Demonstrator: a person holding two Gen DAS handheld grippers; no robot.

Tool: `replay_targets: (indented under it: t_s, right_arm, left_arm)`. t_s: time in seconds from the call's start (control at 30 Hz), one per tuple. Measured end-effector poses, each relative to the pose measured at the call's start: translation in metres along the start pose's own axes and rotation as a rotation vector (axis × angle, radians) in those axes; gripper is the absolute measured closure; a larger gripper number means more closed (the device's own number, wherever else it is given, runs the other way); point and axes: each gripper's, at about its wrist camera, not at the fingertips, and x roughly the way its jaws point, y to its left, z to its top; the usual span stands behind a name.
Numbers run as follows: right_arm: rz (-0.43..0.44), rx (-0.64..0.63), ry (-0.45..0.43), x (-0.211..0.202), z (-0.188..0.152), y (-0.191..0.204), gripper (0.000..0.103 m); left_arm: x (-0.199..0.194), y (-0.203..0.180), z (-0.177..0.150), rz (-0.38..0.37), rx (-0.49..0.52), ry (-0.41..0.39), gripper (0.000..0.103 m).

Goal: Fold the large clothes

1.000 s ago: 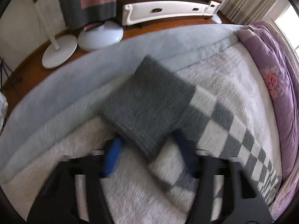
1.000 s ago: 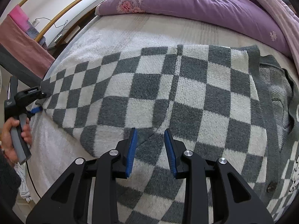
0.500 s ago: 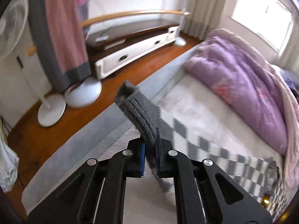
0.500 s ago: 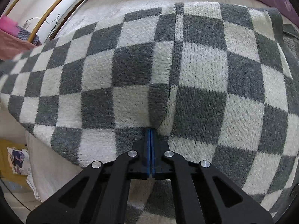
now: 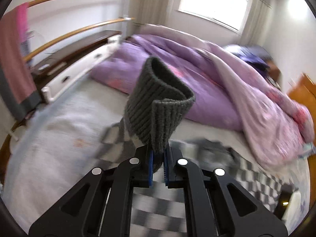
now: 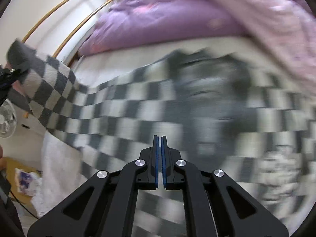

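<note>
Sweater cuff [image 5: 158, 106] pinched in left claw [image 5: 157, 165], body blurred, right claw [image 6: 159, 159] closed.

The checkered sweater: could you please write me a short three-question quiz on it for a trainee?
1. True or false: the left gripper is shut on the sweater's grey ribbed cuff.
2. What lies on the bed beyond the raised cuff?
A. a purple quilt
B. a stack of books
C. a laptop
3. Fill in: the sweater is patterned in grey and white ____.

Key: 1 true; 2 A; 3 checks.
</note>
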Motion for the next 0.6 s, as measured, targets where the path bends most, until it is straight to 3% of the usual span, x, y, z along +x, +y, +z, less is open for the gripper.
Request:
replay_targets:
  t_s: [0.13, 0.27, 0.5, 0.6]
  right_arm:
    - [-0.108, 0.025, -0.049, -0.063, -0.023, -0.091, 0.1]
    - [-0.194, 0.107, -0.071, -0.117, -0.051, -0.174, 0.097]
    - [-0.271, 0.216, -0.099, -0.168, -0.1, -0.264, 0.097]
    - [-0.291, 0.248, -0.113, -0.178, -0.112, -0.296, 0.097]
  left_arm:
    - [0.034, -0.101, -0.038, -0.058, 0.076, 0.069, 0.095]
    - [0.073, -0.188, -0.092, -0.059, 0.174, 0.148, 0.095]
    - [0.144, -0.263, -0.183, 0.01, 0.309, 0.333, 0.092]
    - [0.156, -0.272, -0.202, 0.047, 0.351, 0.373, 0.082]
